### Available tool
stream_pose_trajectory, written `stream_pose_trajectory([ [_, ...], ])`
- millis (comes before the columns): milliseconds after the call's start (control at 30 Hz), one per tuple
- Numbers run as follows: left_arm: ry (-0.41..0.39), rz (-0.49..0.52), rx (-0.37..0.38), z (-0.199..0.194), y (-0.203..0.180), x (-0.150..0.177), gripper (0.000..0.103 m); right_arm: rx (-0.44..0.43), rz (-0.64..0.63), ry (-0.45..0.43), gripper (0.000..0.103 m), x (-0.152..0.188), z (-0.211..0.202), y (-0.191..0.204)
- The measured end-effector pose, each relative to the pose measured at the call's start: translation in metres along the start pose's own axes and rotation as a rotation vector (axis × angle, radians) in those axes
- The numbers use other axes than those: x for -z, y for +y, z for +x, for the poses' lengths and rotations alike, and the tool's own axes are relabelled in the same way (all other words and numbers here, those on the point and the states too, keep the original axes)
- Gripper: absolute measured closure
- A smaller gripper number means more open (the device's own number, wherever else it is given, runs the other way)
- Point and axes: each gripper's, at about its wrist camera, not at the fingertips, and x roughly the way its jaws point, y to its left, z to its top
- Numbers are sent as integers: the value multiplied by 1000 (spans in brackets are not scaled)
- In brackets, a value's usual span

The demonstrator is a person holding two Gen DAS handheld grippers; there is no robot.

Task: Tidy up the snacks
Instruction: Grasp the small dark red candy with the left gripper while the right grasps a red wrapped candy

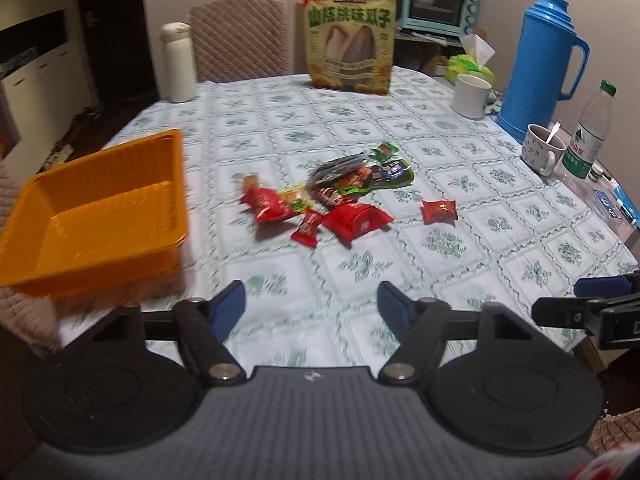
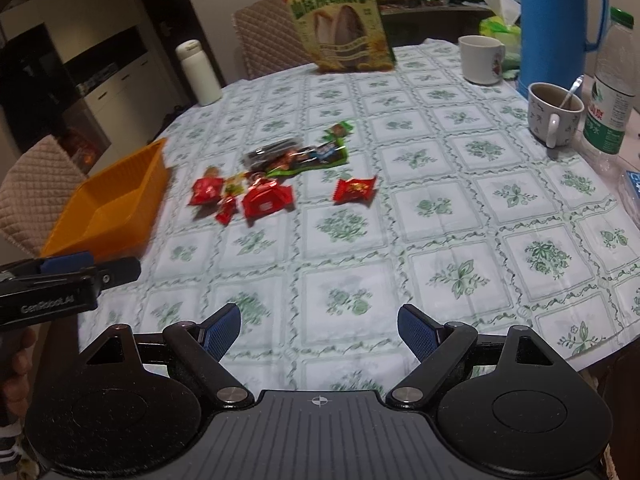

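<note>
Both grippers hover wide open and empty at the near table edge, left gripper (image 1: 311, 304) and right gripper (image 2: 319, 330), snack pile (image 1: 340, 196) mid-table beside the empty orange tray (image 1: 100, 216) likely meant to receive it; only the right view shows the holder's hand (image 2: 16, 364).

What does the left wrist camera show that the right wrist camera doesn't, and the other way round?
Only the left wrist view shows the right gripper at its right edge, plus the whole blue thermos with its lid. Only the right wrist view shows the left gripper at its left edge. Both show the orange tray, apparently with nothing in it, the loose snack packets mid-table, the upright seed bag at the far side, and the flowered tablecloth.
</note>
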Motion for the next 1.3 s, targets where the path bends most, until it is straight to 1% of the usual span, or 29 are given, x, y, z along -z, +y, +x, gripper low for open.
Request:
stream_pose_trajectory([
  [67, 11, 23, 22, 19, 2, -8, 50, 17, 23, -3, 18, -6, 6, -4],
  [100, 15, 37, 32, 27, 3, -11, 53, 25, 36, -4, 18, -9, 10, -6],
  [167, 20, 66, 50, 45, 5, -18, 65, 37, 57, -4, 18, -17, 18, -8],
  [233, 36, 95, 78, 62, 6, -24, 71, 56, 69, -1, 18, -24, 27, -7],
  [433, 75, 152, 120, 104, 13, -33, 74, 104, 114, 16, 18, -42, 51, -3],
  [533, 94, 181, 135, 120, 16, -35, 79, 125, 128, 23, 18, -48, 60, 1],
  [733, 114, 201, 158, 143, 21, -41, 80, 168, 157, 44, 18, -57, 76, 7],
  [1000, 121, 218, 191, 158, 22, -46, 80, 207, 161, 67, 18, -67, 93, 17],
  [1167, 117, 214, 213, 161, 23, -49, 84, 215, 150, 62, 18, -71, 98, 19],
  [1300, 109, 213, 218, 159, 22, -49, 87, 208, 114, 43, 18, -75, 101, 16],
])
